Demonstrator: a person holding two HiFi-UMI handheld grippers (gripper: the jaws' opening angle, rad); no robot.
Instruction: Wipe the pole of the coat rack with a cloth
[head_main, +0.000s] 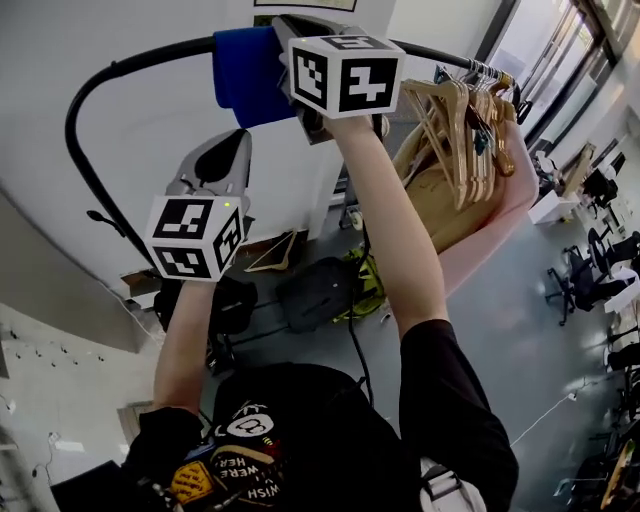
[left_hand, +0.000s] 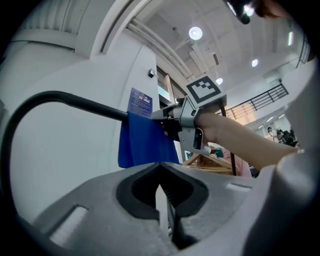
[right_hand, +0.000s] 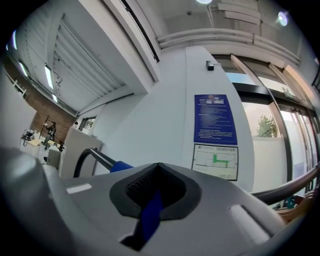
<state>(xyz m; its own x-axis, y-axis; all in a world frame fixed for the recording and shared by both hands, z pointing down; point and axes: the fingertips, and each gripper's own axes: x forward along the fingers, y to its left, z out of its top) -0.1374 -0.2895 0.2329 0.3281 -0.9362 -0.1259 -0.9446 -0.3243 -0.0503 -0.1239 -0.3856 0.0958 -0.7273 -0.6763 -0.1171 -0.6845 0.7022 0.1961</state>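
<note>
a: where is the cloth?
b: the blue cloth (head_main: 245, 75) hangs draped over the black pole (head_main: 130, 65) of the coat rack; in the head view it sits near 12 o'clock, just past the pole's bend.
a: and the right gripper?
b: the right gripper (head_main: 292, 45) is raised to the pole with its jaws clamped on the cloth; its own view shows a blue strip of cloth (right_hand: 150, 215) pinched between the 2 jaws.
a: the left one?
b: the left gripper (head_main: 232, 150) is lower, at 7 o'clock from the cloth and apart from it; its jaws are pressed together and hold nothing; it points up toward the pole.
a: anything else?
b: wooden hangers (head_main: 465, 120) bunch on the pole at 3 o'clock from the right gripper; a dark bag (head_main: 315, 290) lies on the floor (head_main: 500, 310) below; a blue notice (right_hand: 215, 120) hangs on the wall (right_hand: 160, 130).
</note>
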